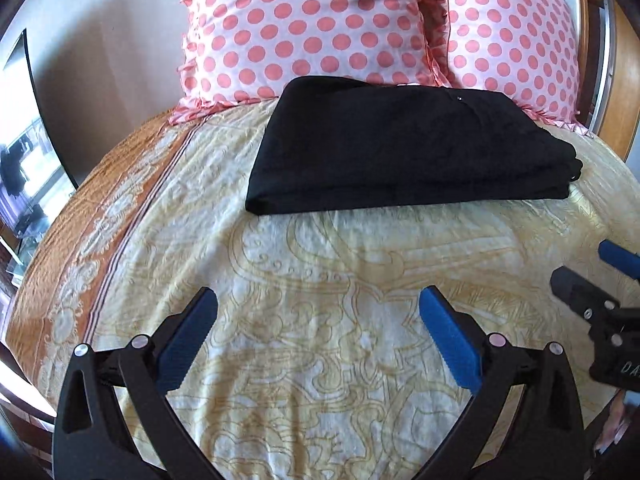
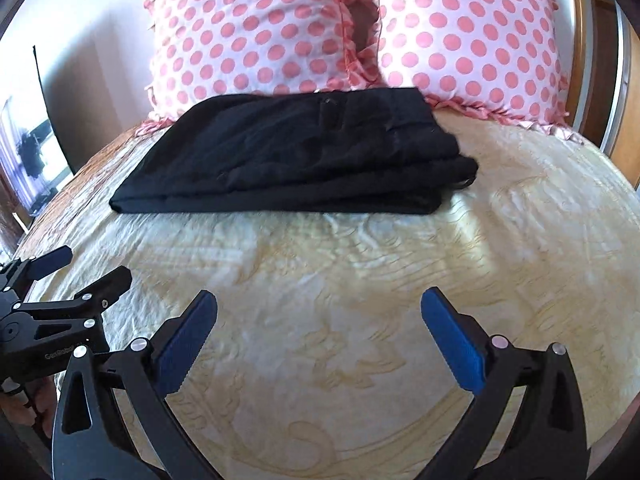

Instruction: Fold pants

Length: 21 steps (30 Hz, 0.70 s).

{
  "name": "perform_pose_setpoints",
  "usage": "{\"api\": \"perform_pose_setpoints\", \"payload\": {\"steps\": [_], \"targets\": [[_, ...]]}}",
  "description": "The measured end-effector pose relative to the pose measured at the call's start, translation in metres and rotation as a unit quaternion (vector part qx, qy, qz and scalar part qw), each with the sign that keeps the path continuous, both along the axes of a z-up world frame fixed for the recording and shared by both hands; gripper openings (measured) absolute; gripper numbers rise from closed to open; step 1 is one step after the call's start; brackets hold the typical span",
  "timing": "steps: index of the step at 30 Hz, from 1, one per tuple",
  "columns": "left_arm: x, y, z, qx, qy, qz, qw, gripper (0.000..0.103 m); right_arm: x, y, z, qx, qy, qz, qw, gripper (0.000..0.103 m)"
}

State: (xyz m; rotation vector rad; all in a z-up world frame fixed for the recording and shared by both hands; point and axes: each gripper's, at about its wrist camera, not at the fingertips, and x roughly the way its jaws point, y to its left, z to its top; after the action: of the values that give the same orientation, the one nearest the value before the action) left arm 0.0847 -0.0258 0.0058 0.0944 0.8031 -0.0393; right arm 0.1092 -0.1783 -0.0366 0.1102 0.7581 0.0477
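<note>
Our left gripper (image 1: 318, 300) and right gripper (image 2: 319, 300) hang spread wide and empty over the bedspread (image 1: 320, 360). Ahead of both, well apart, the pants (image 1: 400, 148) lie folded, touching the pillows (image 1: 304, 20).

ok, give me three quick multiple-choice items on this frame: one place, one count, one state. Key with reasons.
1. Where do the pants lie?
A. on the bed, just before the pillows
B. on the floor
C. in the left claw

2. How many dotted pillows show?
A. one
B. two
C. four

3. What state are the pants in?
A. spread flat, full length
B. folded into a stack
C. hanging off the edge

Key: 1 A, they rest on the bedspread with their far edge at the pillows. 2 B, two stand side by side. 3 B, layered edges show at the right end; both the left claw and right claw are open and empty.
</note>
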Motion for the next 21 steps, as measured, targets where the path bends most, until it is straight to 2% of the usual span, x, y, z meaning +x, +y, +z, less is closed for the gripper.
{"api": "perform_pose_setpoints", "payload": {"steps": [6, 10, 14, 21], "targets": [[0.000, 0.000, -0.006, -0.002, 0.008, 0.001, 1.0000, 0.101, -0.001, 0.003, -0.005, -0.009, 0.009, -0.004, 1.000, 0.102], [-0.001, 0.001, -0.006, -0.008, 0.014, 0.004, 0.9999, 0.101, -0.001, 0.011, -0.008, -0.046, 0.013, -0.001, 0.999, 0.102], [-0.001, 0.006, -0.008, -0.032, 0.022, 0.013, 0.9992, 0.101, -0.001, 0.010, -0.008, -0.042, 0.015, -0.008, 0.999, 0.102], [-0.004, 0.002, -0.009, -0.029, 0.011, 0.010, 0.9995, 0.101, -0.003, 0.011, -0.009, -0.043, 0.010, -0.011, 0.999, 0.102]]}}
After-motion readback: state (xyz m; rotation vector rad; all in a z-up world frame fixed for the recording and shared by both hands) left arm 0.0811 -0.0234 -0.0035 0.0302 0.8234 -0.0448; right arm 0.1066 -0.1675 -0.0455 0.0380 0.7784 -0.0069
